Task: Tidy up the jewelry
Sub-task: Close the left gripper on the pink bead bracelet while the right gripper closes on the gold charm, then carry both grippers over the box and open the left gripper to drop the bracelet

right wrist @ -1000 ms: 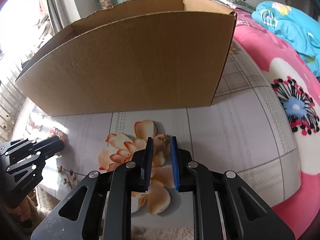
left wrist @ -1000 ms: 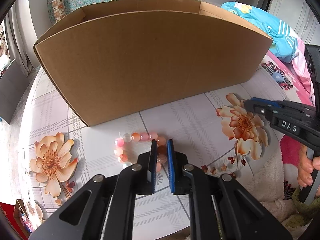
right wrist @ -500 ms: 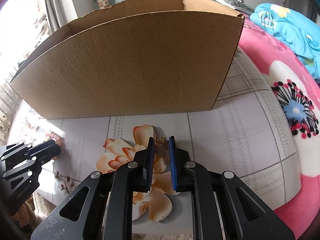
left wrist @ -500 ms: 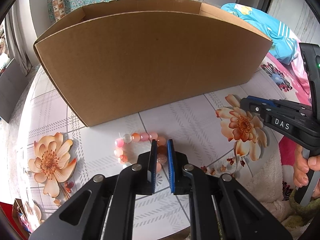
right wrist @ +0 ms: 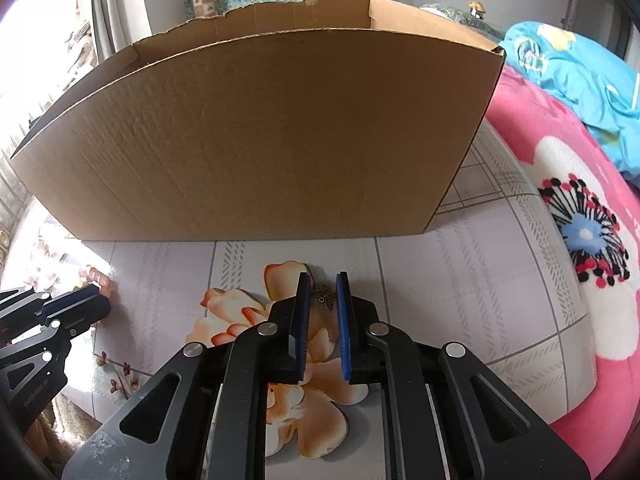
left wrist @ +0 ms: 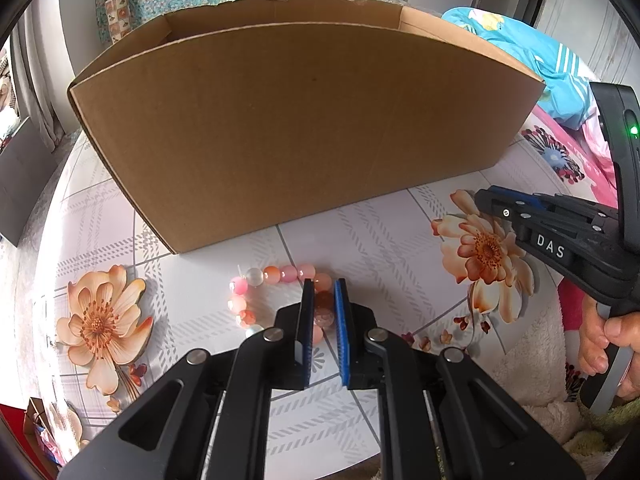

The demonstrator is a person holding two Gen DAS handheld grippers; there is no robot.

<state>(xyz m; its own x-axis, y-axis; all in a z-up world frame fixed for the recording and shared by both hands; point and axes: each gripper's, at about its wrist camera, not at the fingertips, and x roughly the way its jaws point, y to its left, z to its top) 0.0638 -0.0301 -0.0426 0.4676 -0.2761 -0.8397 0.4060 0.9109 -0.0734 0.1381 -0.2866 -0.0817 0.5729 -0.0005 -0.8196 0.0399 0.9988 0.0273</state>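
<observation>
The bracelet (left wrist: 280, 300) lies on the table (left wrist: 400, 248) just in front of the box (left wrist: 304, 128), and its right side is gripped between the pads of the left gripper (left wrist: 323, 294), whose jaws are nearly closed on a bead. The rest of the loop curves out to the left, clear of the box's lower edge.

The pendant (right wrist: 325, 298) (a small bronze butterfly) rests on the printed flower (right wrist: 280, 344) and is seen between the blue pads of the right gripper (right wrist: 322, 286). Its jaws have just been closing around it, but whether the pads yet press on it cannot be told. A strip of bare table is left between these fingertips and the box's front wall.

To the right, the table's edge meets a pink blanket (right wrist: 560, 320). In the left view, the right gripper is held by a hand (left wrist: 608, 340) near the table's right edge.
</observation>
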